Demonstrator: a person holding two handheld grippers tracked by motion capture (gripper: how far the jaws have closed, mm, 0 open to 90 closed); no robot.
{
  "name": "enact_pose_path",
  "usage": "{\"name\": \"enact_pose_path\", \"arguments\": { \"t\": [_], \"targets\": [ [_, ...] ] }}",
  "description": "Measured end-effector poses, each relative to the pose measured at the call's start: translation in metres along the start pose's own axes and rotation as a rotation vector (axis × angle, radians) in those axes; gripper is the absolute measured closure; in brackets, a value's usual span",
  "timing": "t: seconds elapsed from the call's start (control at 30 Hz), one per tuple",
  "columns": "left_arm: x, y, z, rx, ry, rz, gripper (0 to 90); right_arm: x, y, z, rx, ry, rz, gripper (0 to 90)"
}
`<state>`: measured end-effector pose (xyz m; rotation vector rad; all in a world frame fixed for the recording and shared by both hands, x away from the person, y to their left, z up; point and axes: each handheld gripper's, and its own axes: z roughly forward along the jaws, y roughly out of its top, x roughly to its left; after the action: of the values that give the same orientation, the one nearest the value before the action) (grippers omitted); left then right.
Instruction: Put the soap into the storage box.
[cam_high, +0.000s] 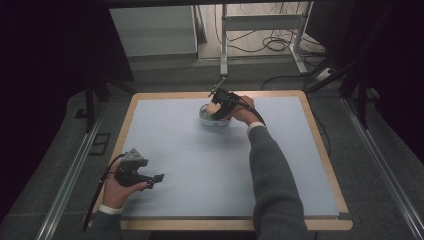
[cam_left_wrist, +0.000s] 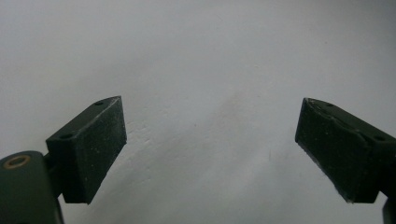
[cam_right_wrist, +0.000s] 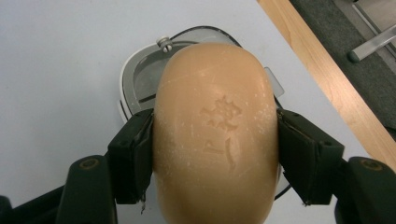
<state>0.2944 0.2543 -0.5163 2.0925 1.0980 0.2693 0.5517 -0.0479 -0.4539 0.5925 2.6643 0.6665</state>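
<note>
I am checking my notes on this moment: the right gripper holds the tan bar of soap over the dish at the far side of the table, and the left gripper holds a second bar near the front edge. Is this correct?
Not quite. The left gripper holds nothing: in the left gripper view its jaws stand wide apart over the bare table. The rest is right: the right gripper holds the tan bar of soap over the dish.

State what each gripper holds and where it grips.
The right gripper holds a tan bar of soap, pads pressed on its two long sides, above a clear dish. The left gripper is open and holds nothing.
</note>
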Motion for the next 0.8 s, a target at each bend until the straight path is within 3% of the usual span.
{"name": "enact_pose_path", "arguments": {
  "t": [0.23, 0.33, 0.5, 0.8],
  "targets": [
    [0.000, 0.000, 0.001, 0.001, -0.001, -0.001, 9.2, 0.000, -0.002, 0.005, 0.010, -0.014, -0.023, 31.3],
    [-0.001, 0.000, 0.001, 0.004, -0.003, 0.003, 9.2, 0.001, 0.000, 0.000, -0.031, -0.014, -0.010, 29.0],
    [-0.002, 0.001, 0.001, 0.007, -0.004, 0.012, 9.2, 0.005, 0.001, -0.006, -0.027, -0.015, -0.006, 27.8],
    [-0.006, 0.002, 0.002, 0.004, -0.004, 0.016, 9.1, 0.004, -0.012, -0.020, -0.084, -0.024, 0.091, 27.9]
  ]
}}
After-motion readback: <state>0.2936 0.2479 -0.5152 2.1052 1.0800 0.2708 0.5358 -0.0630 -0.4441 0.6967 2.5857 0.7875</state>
